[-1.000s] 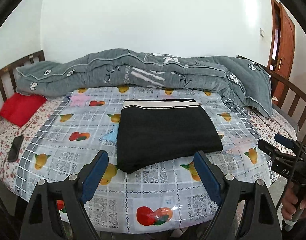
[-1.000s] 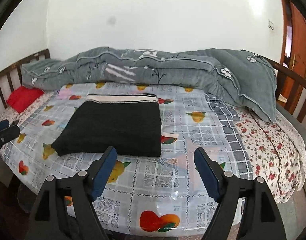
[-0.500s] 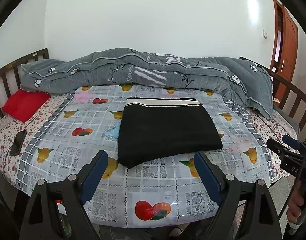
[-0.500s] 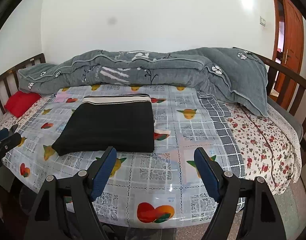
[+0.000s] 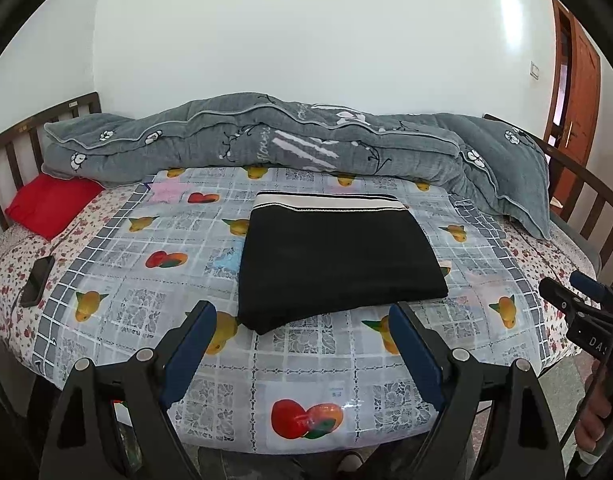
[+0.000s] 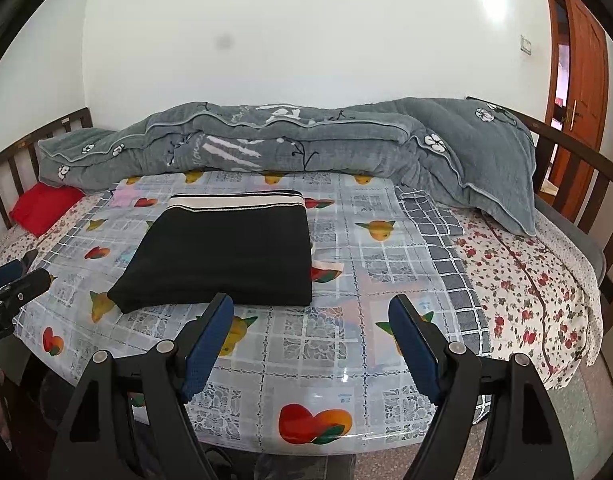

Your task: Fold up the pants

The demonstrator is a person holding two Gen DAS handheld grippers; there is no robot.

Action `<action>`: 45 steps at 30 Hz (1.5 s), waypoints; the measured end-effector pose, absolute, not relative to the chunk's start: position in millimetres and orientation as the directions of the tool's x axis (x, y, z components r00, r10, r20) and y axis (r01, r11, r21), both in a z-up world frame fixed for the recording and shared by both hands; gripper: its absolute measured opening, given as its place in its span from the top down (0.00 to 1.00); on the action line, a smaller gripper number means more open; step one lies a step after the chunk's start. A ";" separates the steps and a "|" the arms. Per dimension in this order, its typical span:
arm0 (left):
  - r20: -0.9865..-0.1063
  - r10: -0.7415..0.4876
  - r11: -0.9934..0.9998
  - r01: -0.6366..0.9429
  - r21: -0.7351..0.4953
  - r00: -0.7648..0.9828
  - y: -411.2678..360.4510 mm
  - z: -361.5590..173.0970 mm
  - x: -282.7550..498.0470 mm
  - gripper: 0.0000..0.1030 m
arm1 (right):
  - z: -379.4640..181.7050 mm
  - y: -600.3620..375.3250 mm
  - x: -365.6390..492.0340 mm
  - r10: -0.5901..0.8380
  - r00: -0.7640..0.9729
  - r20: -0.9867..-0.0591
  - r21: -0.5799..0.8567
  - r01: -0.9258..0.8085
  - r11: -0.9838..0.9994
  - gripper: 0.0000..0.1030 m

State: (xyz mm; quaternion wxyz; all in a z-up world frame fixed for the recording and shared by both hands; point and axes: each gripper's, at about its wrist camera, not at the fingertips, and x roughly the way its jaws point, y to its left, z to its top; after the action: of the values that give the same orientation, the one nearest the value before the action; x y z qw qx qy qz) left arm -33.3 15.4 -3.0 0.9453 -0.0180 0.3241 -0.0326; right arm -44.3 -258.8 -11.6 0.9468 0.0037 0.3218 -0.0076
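The black pants (image 5: 334,260) lie folded into a flat rectangle on the fruit-print plastic sheet (image 5: 306,364) on the bed, with the striped white waistband at the far edge. They also show in the right wrist view (image 6: 226,256), left of centre. My left gripper (image 5: 302,344) is open and empty, held back from the bed's near edge in front of the pants. My right gripper (image 6: 310,336) is open and empty, also back from the near edge, to the right of the pants. Neither touches the pants.
A grey quilt (image 5: 290,140) lies rolled along the far side of the bed. A red pillow (image 5: 50,204) and a dark phone (image 5: 36,280) lie at the left. Wooden rails (image 6: 578,184) stand at both ends. A brown door (image 6: 578,68) is at the right.
Both grippers have drawn back and up from the bed, so more of the bed's near edge and floor shows. The folded pants have not moved.
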 end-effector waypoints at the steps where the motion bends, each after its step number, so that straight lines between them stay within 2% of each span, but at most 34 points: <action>1: -0.612 -0.072 0.997 0.048 -0.055 0.788 15.9 -3.0 -33.4 0.15 | -11.3 -258.3 -44.7 -0.011 0.793 -0.609 0.003 0.016 1.000 0.23; 45: -0.633 -0.042 0.999 0.028 -0.031 0.773 18.6 -8.7 -21.7 0.15 | -7.1 -246.2 -33.7 -0.001 0.785 -0.620 0.006 0.006 1.000 0.23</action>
State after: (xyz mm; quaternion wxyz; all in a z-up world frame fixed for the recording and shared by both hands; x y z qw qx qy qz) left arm -21.7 18.6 -8.7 0.9416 -0.0100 0.3361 -0.0186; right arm -33.7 -246.2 -7.1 0.9446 0.0037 0.3282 -0.0020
